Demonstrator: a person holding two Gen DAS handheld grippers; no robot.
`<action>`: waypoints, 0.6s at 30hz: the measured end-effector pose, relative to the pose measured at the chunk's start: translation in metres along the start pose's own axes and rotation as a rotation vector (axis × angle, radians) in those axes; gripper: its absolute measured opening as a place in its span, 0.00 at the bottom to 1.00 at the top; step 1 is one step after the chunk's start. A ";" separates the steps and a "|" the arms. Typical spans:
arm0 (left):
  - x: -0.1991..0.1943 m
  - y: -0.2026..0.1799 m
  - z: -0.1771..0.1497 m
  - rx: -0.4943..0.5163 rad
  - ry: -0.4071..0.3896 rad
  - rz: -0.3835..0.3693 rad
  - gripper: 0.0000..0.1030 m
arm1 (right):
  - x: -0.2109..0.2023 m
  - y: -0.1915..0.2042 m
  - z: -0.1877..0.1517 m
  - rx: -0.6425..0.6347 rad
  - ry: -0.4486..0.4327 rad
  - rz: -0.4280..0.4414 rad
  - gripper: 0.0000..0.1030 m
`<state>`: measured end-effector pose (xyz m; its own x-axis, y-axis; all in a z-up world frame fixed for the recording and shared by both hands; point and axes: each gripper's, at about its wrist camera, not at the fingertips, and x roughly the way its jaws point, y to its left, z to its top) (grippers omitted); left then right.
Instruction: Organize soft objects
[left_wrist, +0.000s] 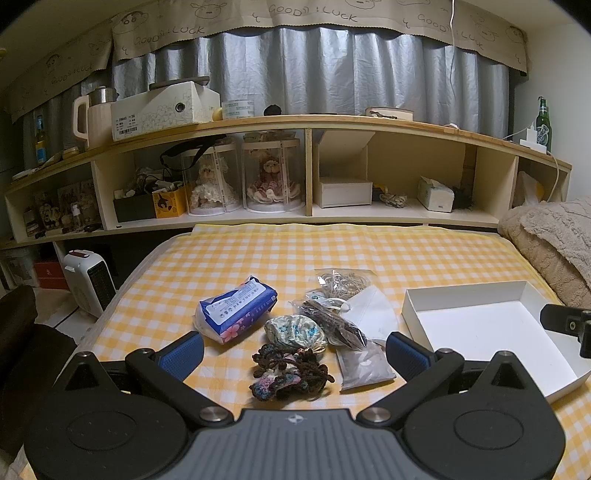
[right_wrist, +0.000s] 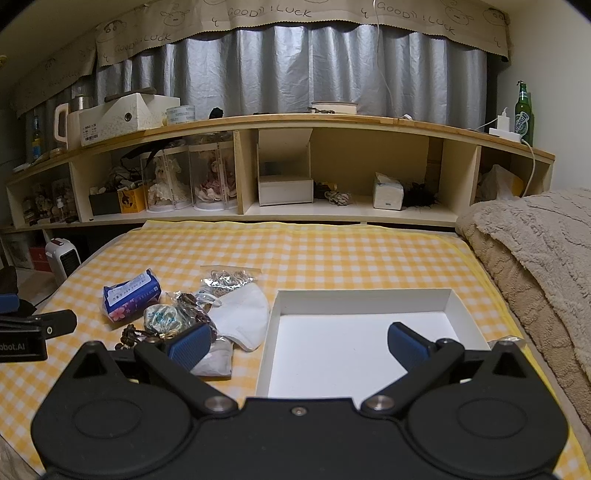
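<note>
Tissue pack (left_wrist: 236, 309) lies slanted, far end rightward; both grippers' fingers (left_wrist: 183, 352) apart.

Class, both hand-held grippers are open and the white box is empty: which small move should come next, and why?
Probably ease the left hand-held gripper down onto the crocheted piece: it lies nearest, between the open fingers, and the white box holds nothing.

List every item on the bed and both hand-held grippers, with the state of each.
Left hand-held gripper: open, holding nothing.
Right hand-held gripper: open, holding nothing.
Shallow white cardboard tray: empty.
Blue tissue pack: sealed, lying flat.
White face mask: lying loose beside the tray.
Clear bag of rubber bands: lying flat.
Brown crocheted piece: crumpled, loose.
</note>
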<state>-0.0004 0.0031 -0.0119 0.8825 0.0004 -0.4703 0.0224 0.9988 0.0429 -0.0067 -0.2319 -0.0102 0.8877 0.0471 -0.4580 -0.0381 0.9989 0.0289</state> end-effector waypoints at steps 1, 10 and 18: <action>-0.001 0.000 0.002 -0.001 0.001 -0.001 1.00 | 0.000 0.000 0.000 0.000 0.000 0.000 1.00; -0.001 -0.001 0.003 -0.001 0.002 0.000 1.00 | 0.001 0.000 -0.001 -0.001 0.002 -0.001 1.00; -0.001 -0.001 0.003 -0.001 0.003 0.000 1.00 | 0.000 0.000 0.000 -0.001 0.004 -0.001 1.00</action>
<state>0.0003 0.0023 -0.0091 0.8812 0.0009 -0.4727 0.0215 0.9989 0.0419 -0.0064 -0.2321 -0.0102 0.8860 0.0460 -0.4614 -0.0376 0.9989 0.0275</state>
